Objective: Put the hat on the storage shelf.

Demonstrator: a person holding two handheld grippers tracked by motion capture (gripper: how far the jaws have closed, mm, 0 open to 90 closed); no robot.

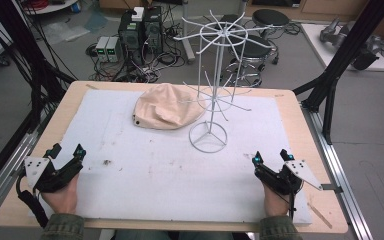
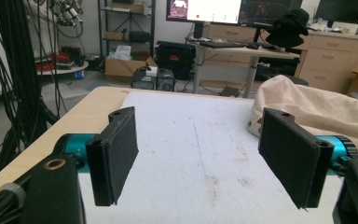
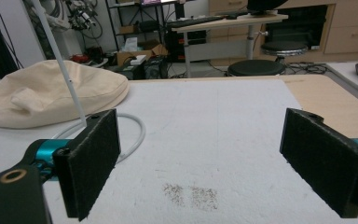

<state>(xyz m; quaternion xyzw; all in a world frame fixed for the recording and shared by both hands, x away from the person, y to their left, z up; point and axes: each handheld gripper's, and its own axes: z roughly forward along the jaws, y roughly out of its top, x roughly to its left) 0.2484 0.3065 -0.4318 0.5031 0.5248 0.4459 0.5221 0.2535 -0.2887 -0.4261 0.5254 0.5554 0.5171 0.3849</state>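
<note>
While both of my hands rest at the near edge of the table (image 1: 30,150), I have the left gripper (image 1: 67,154) at the near left corner of the white mat (image 1: 145,170) and the right gripper (image 1: 271,157) at the near right corner, well apart from each other. Each has its jaws spread wide with nothing between them; in the left gripper view and the right gripper view I see bare mat between the black pads (image 2: 116,154). The cream cloth cap (image 1: 166,106) lies crumpled at the far middle of the mat, just beside the white wire rack (image 1: 215,75), whose ring base (image 1: 207,136) stands on the mat to the cap's right. From the left gripper (image 2: 200,158) the cap (image 2: 317,112) lies ahead to the right; from the right gripper (image 3: 200,158) the cap (image 3: 51,93) lies ahead to the left, behind the ring base (image 3: 133,135).
</note>
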